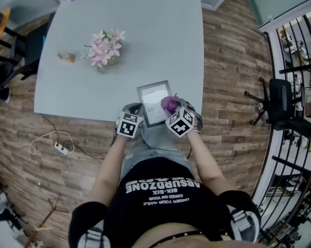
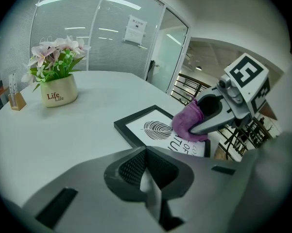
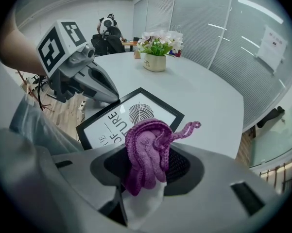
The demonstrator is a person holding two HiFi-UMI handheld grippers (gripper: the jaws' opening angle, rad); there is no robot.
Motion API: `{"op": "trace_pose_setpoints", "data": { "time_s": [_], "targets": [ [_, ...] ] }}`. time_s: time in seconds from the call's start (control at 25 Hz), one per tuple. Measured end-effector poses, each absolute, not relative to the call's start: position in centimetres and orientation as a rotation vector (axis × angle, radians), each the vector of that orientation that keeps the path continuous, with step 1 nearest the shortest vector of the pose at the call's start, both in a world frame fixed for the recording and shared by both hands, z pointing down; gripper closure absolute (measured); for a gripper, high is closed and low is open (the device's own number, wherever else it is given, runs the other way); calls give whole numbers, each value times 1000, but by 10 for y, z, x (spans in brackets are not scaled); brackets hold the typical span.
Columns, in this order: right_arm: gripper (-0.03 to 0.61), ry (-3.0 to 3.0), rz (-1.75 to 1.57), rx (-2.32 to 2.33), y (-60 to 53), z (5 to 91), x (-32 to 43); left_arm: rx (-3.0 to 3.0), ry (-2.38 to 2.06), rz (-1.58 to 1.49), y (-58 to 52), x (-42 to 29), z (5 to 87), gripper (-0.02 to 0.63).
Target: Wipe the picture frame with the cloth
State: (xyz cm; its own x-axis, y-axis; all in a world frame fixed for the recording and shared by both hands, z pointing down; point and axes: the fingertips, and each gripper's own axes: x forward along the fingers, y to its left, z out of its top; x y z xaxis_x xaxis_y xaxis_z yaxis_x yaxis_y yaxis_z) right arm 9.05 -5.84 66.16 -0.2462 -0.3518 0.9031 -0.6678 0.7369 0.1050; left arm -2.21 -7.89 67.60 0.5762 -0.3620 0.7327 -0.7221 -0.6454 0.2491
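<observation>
A black picture frame with a leaf print lies flat near the table's front edge, also seen in the left gripper view and the right gripper view. My right gripper is shut on a bunched purple cloth, and the cloth rests on the frame's right part. My left gripper is shut with nothing between its pads. Its tip sits at the frame's left edge; whether it touches is unclear.
A pot of pink flowers and a small wooden stand sit further back on the grey table. The person's body is against the front edge. Chairs, a railing and a power strip surround the table.
</observation>
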Motion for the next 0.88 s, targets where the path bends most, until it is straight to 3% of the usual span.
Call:
{"op": "trace_pose_setpoints", "data": {
  "time_s": [0.88],
  "targets": [
    [388,-1958,449,999,-101,665,88,2274,-834,892,-78,-22,676,598]
  ]
}}
